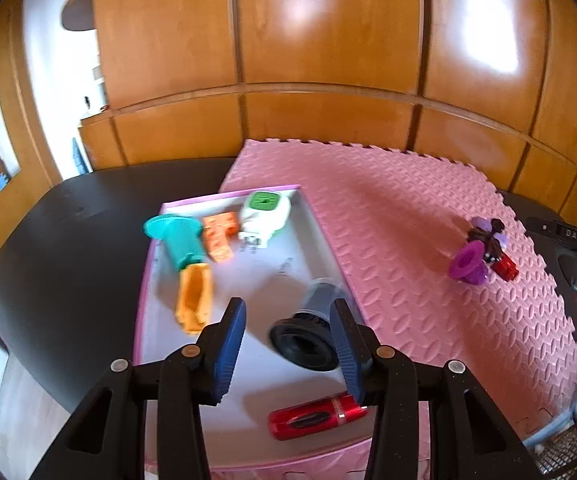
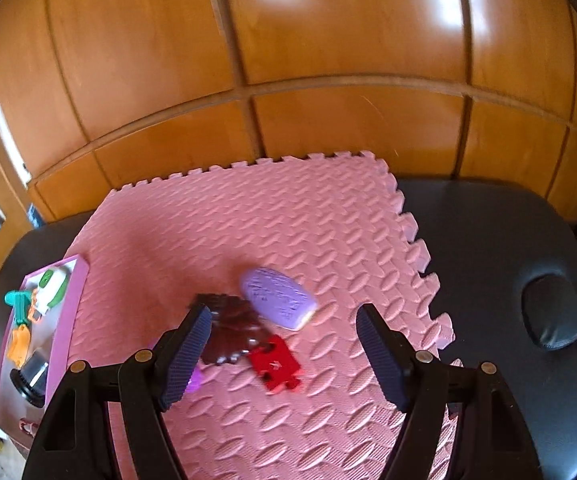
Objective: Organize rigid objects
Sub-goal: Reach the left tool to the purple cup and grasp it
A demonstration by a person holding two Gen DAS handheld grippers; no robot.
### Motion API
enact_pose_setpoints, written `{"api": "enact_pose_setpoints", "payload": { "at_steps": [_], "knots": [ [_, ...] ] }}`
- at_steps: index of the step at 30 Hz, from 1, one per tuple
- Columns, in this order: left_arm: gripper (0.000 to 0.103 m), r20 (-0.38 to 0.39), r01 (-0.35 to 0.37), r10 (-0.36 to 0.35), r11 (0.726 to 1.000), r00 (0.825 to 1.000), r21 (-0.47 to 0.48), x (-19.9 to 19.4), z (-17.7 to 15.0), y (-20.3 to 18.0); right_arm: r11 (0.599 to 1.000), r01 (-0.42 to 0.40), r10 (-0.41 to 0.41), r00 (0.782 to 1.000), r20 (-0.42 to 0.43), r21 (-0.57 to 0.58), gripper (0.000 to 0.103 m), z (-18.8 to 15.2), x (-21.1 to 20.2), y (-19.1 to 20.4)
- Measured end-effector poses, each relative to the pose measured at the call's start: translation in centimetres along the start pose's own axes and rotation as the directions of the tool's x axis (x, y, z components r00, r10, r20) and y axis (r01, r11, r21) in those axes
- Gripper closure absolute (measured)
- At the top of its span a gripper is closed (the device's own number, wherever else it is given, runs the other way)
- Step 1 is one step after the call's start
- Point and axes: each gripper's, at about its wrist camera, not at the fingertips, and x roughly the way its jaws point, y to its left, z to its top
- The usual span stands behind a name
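A pink-rimmed white tray [image 1: 312,216] holds a teal funnel-shaped piece [image 1: 176,238], orange blocks [image 1: 218,236], an orange piece [image 1: 194,296], a white and green plug-like item [image 1: 264,214], a grey and black cylinder [image 1: 312,328] and a red cylinder [image 1: 314,416]. My left gripper [image 1: 288,350] is open above the tray, its jaws either side of the grey and black cylinder. My right gripper [image 2: 284,354] is open over the pink foam mat [image 2: 288,220], above a lilac oval item [image 2: 278,298], a dark brown piece [image 2: 232,330] and a red puzzle-shaped piece [image 2: 276,364].
A purple funnel-shaped piece [image 1: 468,264] lies by the cluster on the mat. The mat lies on a black padded table [image 2: 508,248] with a face hole [image 2: 552,312]. Wooden panelling [image 1: 328,40] stands behind. The tray also shows in the right wrist view [image 2: 72,304].
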Motion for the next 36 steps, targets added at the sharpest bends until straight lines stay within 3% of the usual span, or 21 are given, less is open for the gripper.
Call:
{"api": "enact_pose_setpoints", "payload": {
  "at_steps": [4,7,12,16,19,32,36],
  "knots": [
    [0.058,-0.015,0.041,-0.040,0.997,0.999,0.062,0.7,0.4,-2.8,0.993,-0.011,0.015,0.999,-0.039,0.116,0.027,-0.9,1.4,-2.4],
    [0.052,-0.030,0.083,-0.081,0.992,0.996,0.096,1.5,0.7,-5.0,0.980,-0.020,0.027,0.999,-0.034,0.196,0.027,-0.6,1.4,-3.8],
    [0.052,-0.079,0.187,-0.176,0.970,0.981,0.154,3.6,1.2,-9.8,0.959,-0.022,0.033,0.999,-0.033,0.284,0.027,-0.4,1.1,-5.3],
    [0.051,-0.113,0.238,-0.220,0.953,0.969,0.189,5.1,1.3,-12.8,0.951,-0.035,0.048,0.998,-0.033,0.306,0.027,-0.3,1.1,-5.5],
    [0.035,-0.125,0.253,-0.231,0.943,0.965,0.215,6.1,1.4,-14.5,0.954,-0.041,0.057,0.997,-0.047,0.298,0.027,-0.3,1.3,-5.3],
    [0.030,-0.149,0.303,-0.270,0.907,0.951,0.292,10.4,2.5,-19.5,0.959,-0.057,0.080,0.994,-0.070,0.277,0.027,-0.1,1.7,-4.3],
    [0.027,-0.156,0.282,-0.243,0.901,0.957,0.330,12.5,2.7,-20.8,0.959,-0.063,0.088,0.993,-0.077,0.277,0.027,0.0,2.0,-4.2]
  ]
}}
